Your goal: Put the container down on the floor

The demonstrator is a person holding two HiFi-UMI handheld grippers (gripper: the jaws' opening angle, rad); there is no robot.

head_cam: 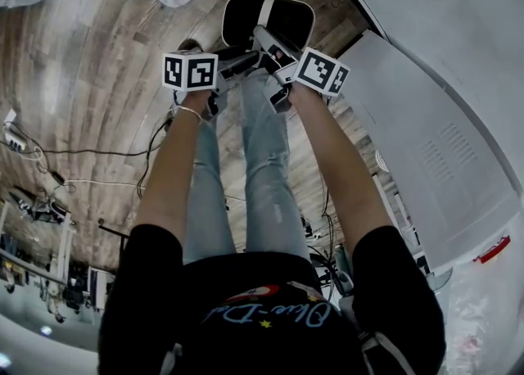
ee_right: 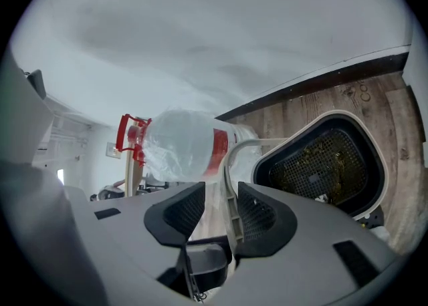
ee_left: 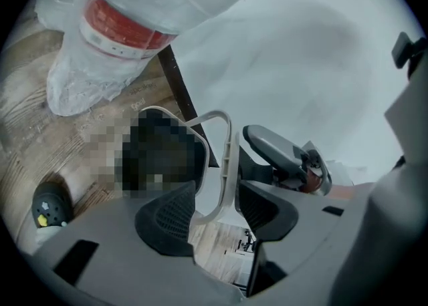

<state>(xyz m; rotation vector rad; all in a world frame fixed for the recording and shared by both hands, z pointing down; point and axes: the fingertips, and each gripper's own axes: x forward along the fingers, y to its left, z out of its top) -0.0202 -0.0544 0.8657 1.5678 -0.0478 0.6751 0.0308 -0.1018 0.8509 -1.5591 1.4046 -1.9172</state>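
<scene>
The container (head_cam: 286,21), a white-rimmed tub with a black mesh basket inside, appears to rest on the plank floor (head_cam: 98,62) just beyond the person's legs (head_cam: 262,169); its white loop handle (head_cam: 264,6) runs across its top toward the person. Both grippers meet at that handle on the container's near side. The left gripper (ee_left: 214,198) has its fingers (ee_left: 167,214) spread wide, the handle standing between them, close by the right-hand pad with a clear gap to the other, so nothing is pinched. The right gripper (ee_right: 221,198) is likewise spread; the handle lies along its right-hand pad while the left-hand pad stands off it, so this one clamps nothing either. In the right gripper view the basket's mesh carries scattered brownish crumbs. Beyond the container, on its far left in the head view, lies a clear water jug (ee_right: 180,144) with a red label band and red cap, wrapped in a thin plastic bag. Behind the container a dark skirting strip meets a white wall (ee_right: 214,44). To the container's right in the head view stands a large white appliance casing (head_cam: 442,152) with vent slits.
</scene>
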